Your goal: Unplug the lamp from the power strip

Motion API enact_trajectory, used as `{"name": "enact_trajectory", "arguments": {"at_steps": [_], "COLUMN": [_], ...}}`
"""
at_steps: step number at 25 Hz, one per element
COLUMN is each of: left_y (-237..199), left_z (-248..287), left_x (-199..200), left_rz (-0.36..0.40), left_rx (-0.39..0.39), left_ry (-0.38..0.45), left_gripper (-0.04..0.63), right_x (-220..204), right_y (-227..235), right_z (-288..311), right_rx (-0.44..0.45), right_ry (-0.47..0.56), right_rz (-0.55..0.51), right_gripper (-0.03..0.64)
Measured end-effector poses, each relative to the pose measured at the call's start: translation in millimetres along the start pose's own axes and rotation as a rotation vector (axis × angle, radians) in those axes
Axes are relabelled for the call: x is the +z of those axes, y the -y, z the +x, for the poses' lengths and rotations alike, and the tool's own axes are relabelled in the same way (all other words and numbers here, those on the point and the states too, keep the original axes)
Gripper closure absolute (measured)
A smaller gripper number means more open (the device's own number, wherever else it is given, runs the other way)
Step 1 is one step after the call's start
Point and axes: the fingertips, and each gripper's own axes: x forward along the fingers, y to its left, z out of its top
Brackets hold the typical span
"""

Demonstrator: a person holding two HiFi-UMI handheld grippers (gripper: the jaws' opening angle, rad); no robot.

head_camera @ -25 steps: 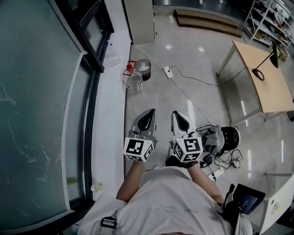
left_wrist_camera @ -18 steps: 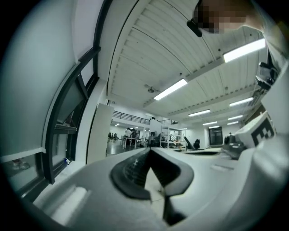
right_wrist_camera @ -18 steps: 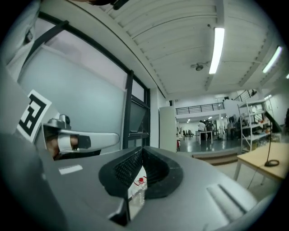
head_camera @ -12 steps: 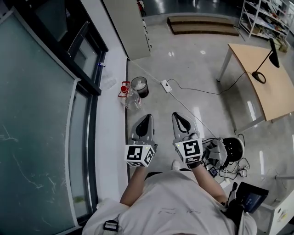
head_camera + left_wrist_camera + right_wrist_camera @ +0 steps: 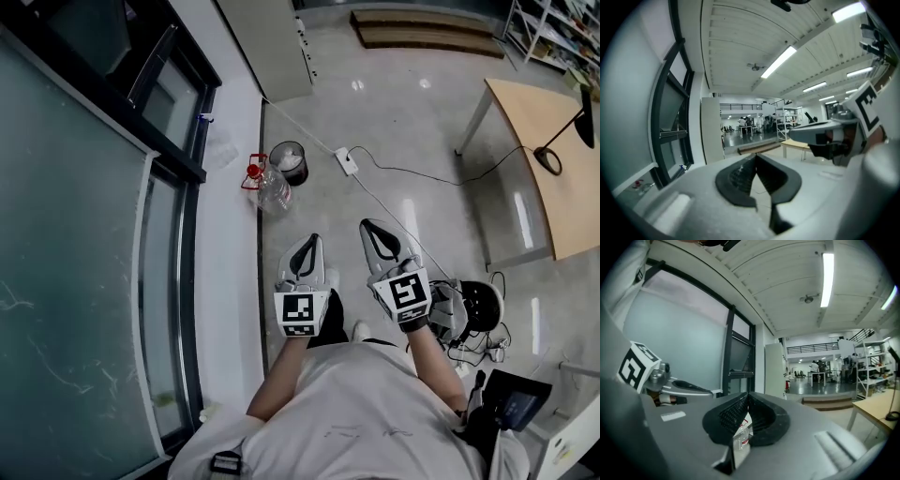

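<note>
White power strip [image 5: 346, 160] lies on the floor; left tongs [image 5: 313, 241] and right tongs [image 5: 368, 226], both closed on nothing, aim toward it, likely to reach the plug.

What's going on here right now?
A person holds the left gripper and right gripper out in front, both shut and empty, above the floor. The lamp sits on the table at right, its cord running to the white power strip on the floor ahead. The plug is not yet touched.

Readable text: none in any view.
Marker cubes [image 5: 299, 313]: square black-and-white patterns, no letters.
Bottle [image 5: 274, 190] label: too small to read.
</note>
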Motion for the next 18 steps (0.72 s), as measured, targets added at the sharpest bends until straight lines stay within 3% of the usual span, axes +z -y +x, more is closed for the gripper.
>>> {"name": "enact_trajectory", "arguments": {"at_steps": [3, 5, 8, 10, 12, 18], "left_y": [-9, -12, -26, -44, -66, -131], "left_z": [42, 73, 109, 132, 154, 209], "left_x": [-6, -4, 37, 67, 84, 94], "left_rz": [-0.026, -0.062, -0.145, -0.149, -0.144, -0.202], "left_rx": [-0.077, -0.128, -0.176, -0.187, -0.191, -0.167], "left_ry": [-0.023, -0.014, 0.142, 0.238, 0.279, 0.301], "left_gripper": [0.592, 0.592, 0.592, 0.592, 0.592, 0.592], "right_x": [-10, -16, -20, -12, -7, 6], "right_y": [7, 24, 58, 77, 93, 114], "right_z": [30, 52, 85, 108, 132, 208], "right_rx": [0.074, 0.041, -0.048, -0.071, -0.090, -0.093], "right_ry": [-0.051, -0.083, -0.133, -0.142, -0.137, -0.128], "right_rz": [-0.080, -0.101, -0.061, -0.062, -0.074, -0.081], "right_gripper": [0.615, 0.611, 0.611, 0.611, 0.611, 0.611]}}
